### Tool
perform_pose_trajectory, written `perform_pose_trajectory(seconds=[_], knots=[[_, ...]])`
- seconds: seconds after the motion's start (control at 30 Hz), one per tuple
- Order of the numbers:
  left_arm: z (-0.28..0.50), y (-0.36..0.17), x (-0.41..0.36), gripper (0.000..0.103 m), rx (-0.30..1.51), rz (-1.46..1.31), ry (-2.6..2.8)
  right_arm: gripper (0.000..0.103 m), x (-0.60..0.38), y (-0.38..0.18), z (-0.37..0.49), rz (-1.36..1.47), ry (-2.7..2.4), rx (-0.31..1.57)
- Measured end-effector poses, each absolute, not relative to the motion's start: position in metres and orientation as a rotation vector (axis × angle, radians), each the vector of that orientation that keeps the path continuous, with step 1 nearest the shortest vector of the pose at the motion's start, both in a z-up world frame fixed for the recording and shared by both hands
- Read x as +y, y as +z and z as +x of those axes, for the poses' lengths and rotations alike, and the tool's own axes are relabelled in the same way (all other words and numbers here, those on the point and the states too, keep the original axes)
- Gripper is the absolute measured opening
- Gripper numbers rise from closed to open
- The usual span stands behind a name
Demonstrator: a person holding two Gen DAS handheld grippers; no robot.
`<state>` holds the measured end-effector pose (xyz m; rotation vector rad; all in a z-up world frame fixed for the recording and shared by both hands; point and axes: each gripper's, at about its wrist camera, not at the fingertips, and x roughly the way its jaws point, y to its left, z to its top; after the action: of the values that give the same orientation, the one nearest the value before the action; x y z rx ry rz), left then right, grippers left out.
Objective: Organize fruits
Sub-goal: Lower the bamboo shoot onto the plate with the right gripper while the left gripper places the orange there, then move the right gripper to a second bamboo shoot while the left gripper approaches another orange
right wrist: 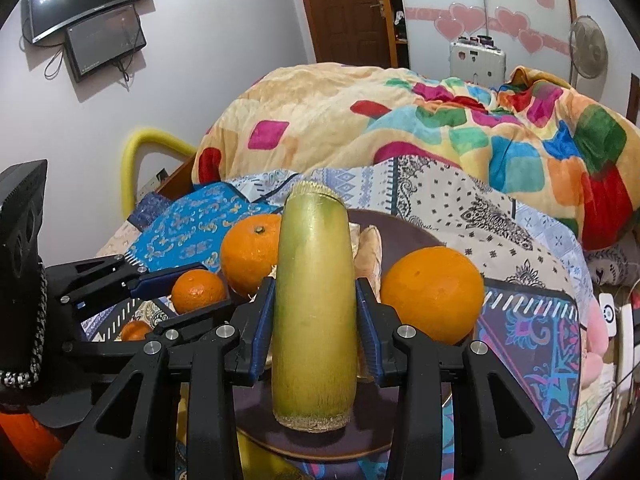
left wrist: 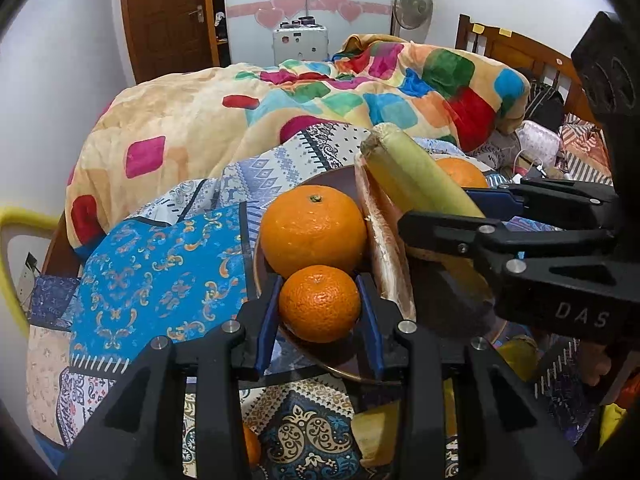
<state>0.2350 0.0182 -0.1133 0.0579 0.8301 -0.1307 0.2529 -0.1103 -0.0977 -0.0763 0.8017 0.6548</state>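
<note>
Gripping small orange [left wrist: 319, 303], left gripper [left wrist: 319, 312] hung over plate [left wrist: 344, 178]; right gripper [right wrist: 315, 320] clenched sugarcane piece [right wrist: 314, 312] above same plate.

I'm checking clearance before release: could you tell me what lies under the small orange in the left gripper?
Under the small orange held by the left gripper shows the brown plate rim. The plate's surface directly beneath is hidden by the fruit, so contact cannot be judged.

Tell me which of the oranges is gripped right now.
The small orange, clamped in the left gripper at the plate's near edge. The bigger orange right behind it and the one beyond the green stalk sit free.
</note>
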Motion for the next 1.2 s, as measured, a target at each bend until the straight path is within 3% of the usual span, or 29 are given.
perform_pose_trajectory(seconds=[0.27,0.37,0.6,0.73,1.2], knots=[[0.235,-0.116,0.017,0.039,0.850,0.050,-0.141,0.038,-0.107,-0.102,0.253,-0.091,0.666,0.821],[0.233,-0.114,0.019,0.047,0.842,0.045,-0.129,0.038,-0.108,-0.103,0.252,-0.094,0.670,0.821],[0.216,-0.101,0.022,0.051,0.806,0.047,-0.124,0.041,-0.122,-0.086,0.242,-0.090,0.653,0.768],[0.197,-0.096,0.028,0.060,0.786,0.062,-0.105,0.041,-0.137,-0.081,0.230,-0.096,0.636,0.751],[0.160,-0.125,0.054,0.060,0.886,0.064,-0.047,0.045,-0.172,-0.113,0.188,-0.191,0.587,0.786]])
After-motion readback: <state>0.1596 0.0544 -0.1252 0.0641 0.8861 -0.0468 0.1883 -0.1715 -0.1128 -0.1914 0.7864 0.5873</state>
